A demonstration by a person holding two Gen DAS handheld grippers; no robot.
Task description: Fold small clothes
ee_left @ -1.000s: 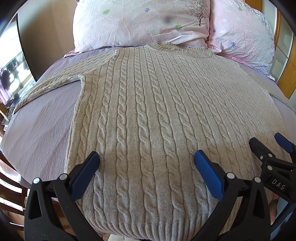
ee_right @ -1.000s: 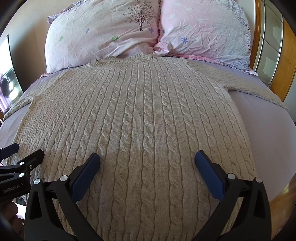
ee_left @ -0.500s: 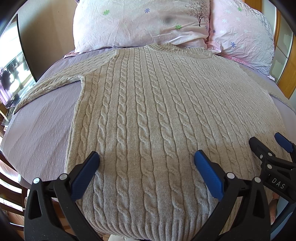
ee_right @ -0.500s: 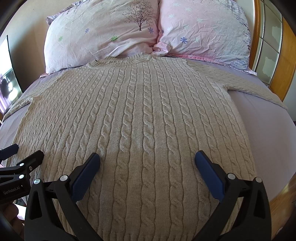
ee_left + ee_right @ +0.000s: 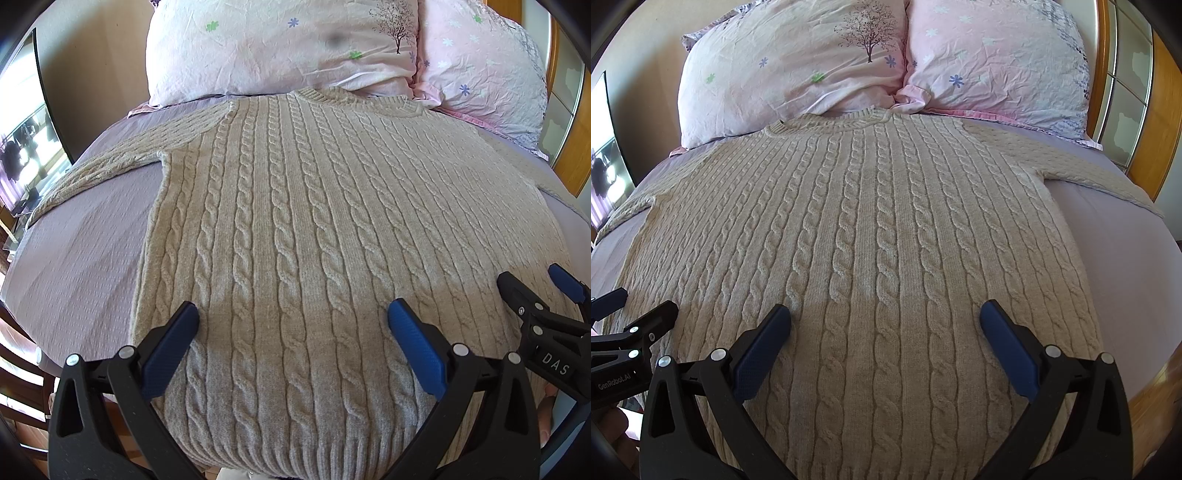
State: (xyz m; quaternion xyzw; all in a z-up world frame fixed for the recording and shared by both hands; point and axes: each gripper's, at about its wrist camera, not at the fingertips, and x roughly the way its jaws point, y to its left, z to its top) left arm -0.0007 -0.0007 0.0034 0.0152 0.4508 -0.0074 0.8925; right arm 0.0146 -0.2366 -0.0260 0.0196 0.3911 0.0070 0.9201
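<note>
Two pillows (image 5: 798, 70) are propped at the bed's (image 5: 85, 240) head, just beyond the collar of the sweater (image 5: 314, 236), which is laid flat, sleeves spread. The left hand-held gripper (image 5: 291, 328) and right hand-held gripper (image 5: 884, 328) are held wide apart over the hem, nothing gripped.

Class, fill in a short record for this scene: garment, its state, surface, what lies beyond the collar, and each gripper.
garment: beige cable-knit sweater
state: spread flat, unfolded, sleeves out to both sides, hem nearest the cameras
surface: lilac bed sheet
beyond the collar: two pink floral pillows, side by side
left gripper: open, above the hem end, holding nothing
right gripper: open, above the hem end, holding nothing
</note>
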